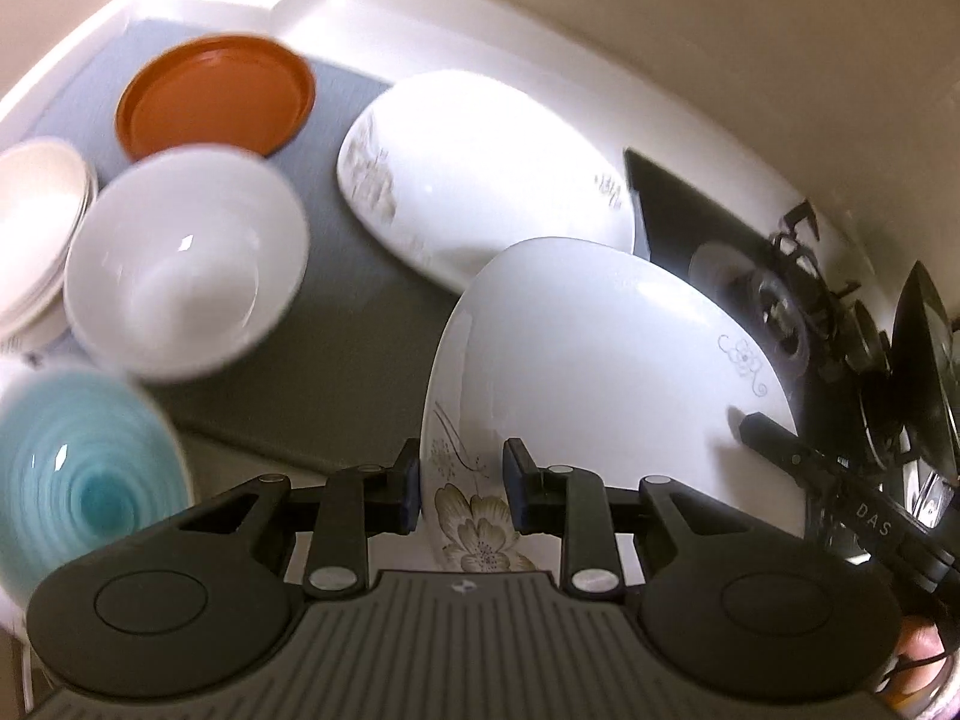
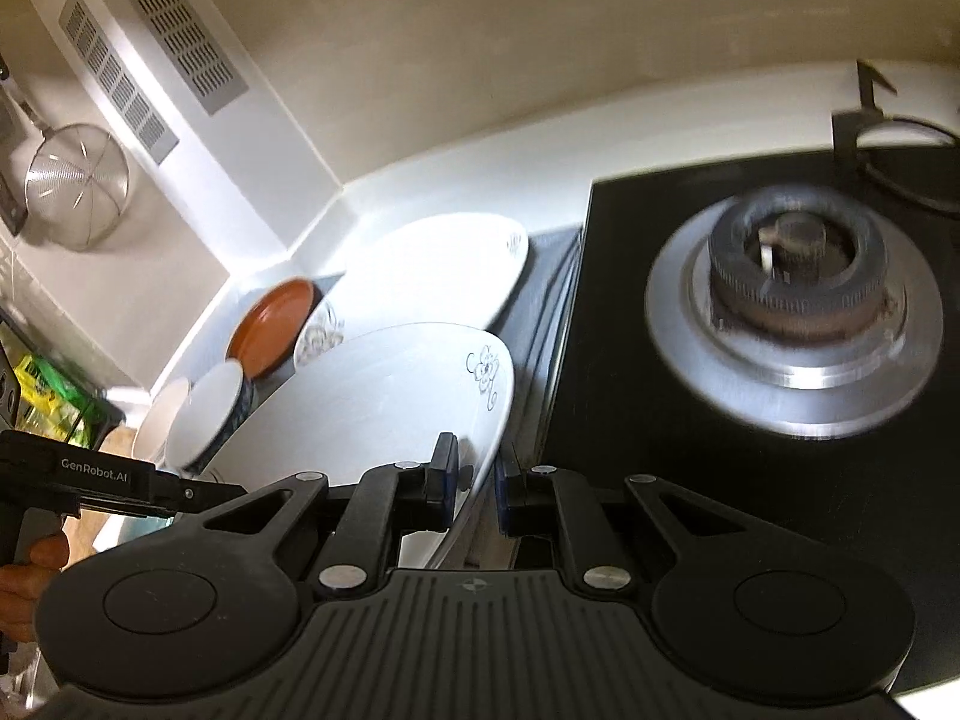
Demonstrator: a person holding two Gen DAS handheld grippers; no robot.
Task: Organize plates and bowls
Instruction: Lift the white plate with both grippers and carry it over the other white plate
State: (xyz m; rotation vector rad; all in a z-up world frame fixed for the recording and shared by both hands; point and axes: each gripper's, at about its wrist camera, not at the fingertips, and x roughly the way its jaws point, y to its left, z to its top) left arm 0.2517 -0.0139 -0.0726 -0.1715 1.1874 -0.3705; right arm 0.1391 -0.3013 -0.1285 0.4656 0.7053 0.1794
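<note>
The large white oval ceramic plate with a beige flower print (image 1: 600,372) is raised at a tilt above the grey mat (image 1: 336,324) on the surface, held at 2 opposite edges. The left gripper (image 1: 461,489) has its jaws set narrowly around the flowered rim, though a gap shows beside 1 pad, so I cannot tell how firmly it bites; the right gripper (image 2: 474,483) closes tightly on the thin far rim, beside the black gas hob (image 2: 750,360). Glazed ceramic like this is likely stiff, fairly heavy for its span, slippery and quick to chip, so hold is best taken well onto the rim on both sides, with the plate kept level rather than hanging from 1 edge. Behind it a second white oval plate with grey leaf print (image 1: 480,180) lies flat on the mat, probably the natural base for stacking. Further back sits a round terracotta-orange plate (image 1: 216,99), empty. To the left stand a plain white bowl (image 1: 183,264), empty, a stack of cream bowls (image 1: 36,228) nested inside each other, and a ribbed turquoise bowl (image 1: 78,474), also empty; motion blur softens these. A careless lowering could knock glaze against glaze, so the set-down ought to be slow and square.
</note>
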